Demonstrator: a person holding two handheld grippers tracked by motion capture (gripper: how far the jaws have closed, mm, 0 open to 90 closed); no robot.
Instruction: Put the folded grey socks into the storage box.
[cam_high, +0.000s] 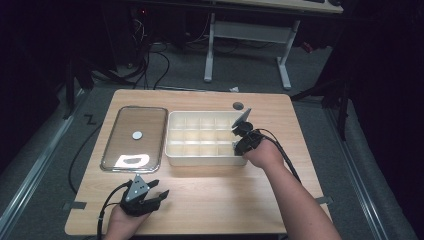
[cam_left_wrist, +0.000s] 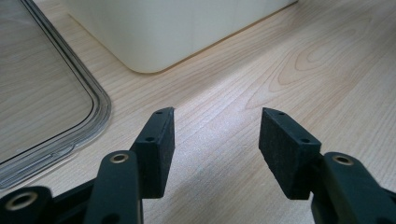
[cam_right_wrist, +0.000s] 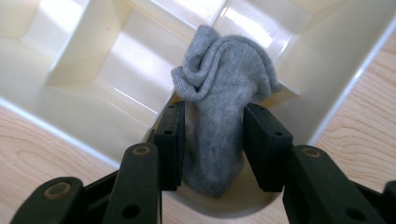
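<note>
A grey sock (cam_right_wrist: 219, 79) sits crumpled in a corner compartment of the cream divided box (cam_right_wrist: 70, 116). My right gripper (cam_right_wrist: 214, 126) reaches down into that compartment with one jaw on each side of the sock; the jaws stand apart and the pads look loose on the fabric. In the high view the right gripper (cam_high: 239, 145) is at the near right corner of the box (cam_high: 200, 157). My left gripper (cam_high: 159, 188) rests near the table's front edge, open with nothing between its jaws (cam_left_wrist: 217, 135).
A clear shallow tray (cam_high: 162, 135) lies left of the box, with a small white disc (cam_high: 137, 134) on it; its rim (cam_left_wrist: 95, 102) is close to the left gripper. A round cable hole (cam_high: 238, 106) is behind the box. Bare wood runs along the front.
</note>
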